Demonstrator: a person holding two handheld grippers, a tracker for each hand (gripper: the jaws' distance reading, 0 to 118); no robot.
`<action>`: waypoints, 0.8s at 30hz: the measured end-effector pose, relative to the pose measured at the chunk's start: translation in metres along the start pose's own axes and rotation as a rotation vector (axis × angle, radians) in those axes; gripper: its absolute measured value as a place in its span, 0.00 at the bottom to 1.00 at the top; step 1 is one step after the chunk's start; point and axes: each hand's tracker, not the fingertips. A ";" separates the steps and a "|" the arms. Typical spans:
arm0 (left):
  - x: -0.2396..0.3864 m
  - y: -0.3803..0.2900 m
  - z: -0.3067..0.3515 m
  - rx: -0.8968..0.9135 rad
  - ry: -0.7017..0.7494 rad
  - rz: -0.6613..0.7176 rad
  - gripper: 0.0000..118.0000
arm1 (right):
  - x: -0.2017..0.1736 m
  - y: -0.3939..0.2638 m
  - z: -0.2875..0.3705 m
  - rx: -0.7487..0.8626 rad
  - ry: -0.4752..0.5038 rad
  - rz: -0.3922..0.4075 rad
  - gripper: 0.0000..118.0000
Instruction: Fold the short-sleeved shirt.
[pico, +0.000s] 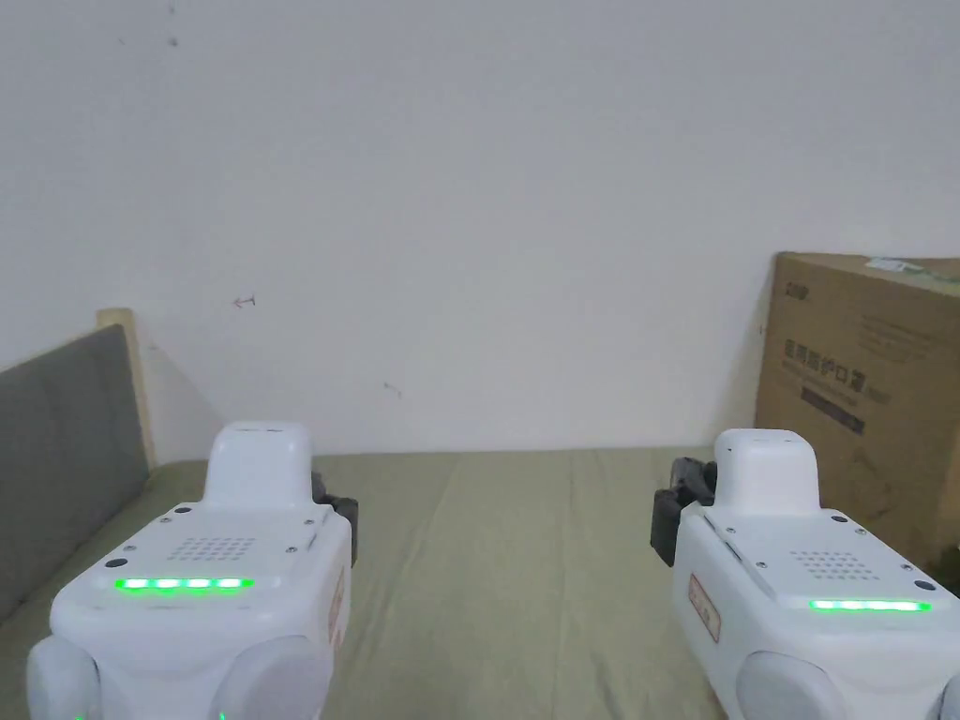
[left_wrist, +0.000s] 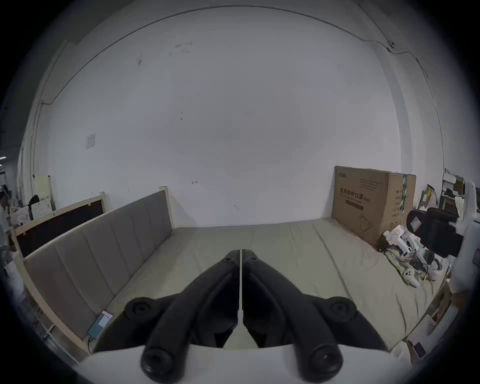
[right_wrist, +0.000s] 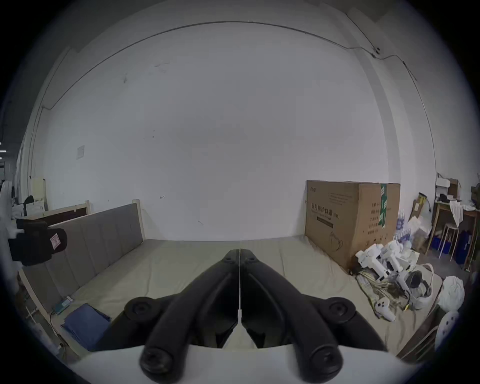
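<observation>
A blue folded cloth (right_wrist: 85, 330), possibly the shirt, lies at the near left of the bed by the headboard in the right gripper view. The left gripper (left_wrist: 241, 252) is held above the olive-green sheet (left_wrist: 298, 259), jaws pressed together with nothing between them. My right gripper (right_wrist: 239, 250) hovers over the same sheet, also shut and holding nothing. In the head view the two white housings with green light bars, left (pico: 234, 562) and right (pico: 806, 572), sit side by side and level, pointing at the wall.
A large cardboard box (pico: 862, 394) stands on the bed's far right against the white wall. A grey padded headboard (pico: 66, 450) runs along the left. White devices and a controller (right_wrist: 389, 272) lie heaped at the right. A phone (left_wrist: 100, 324) rests near the headboard.
</observation>
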 end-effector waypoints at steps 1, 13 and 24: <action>0.000 0.001 0.000 -0.001 0.001 -0.002 0.06 | -0.001 0.001 -0.001 0.002 0.006 -0.001 0.01; -0.006 -0.002 -0.007 0.000 0.078 0.030 0.96 | -0.008 -0.004 -0.017 0.015 0.056 -0.023 0.58; 0.003 -0.007 -0.004 -0.033 0.116 0.002 0.98 | -0.003 -0.016 -0.022 -0.020 0.065 -0.041 0.75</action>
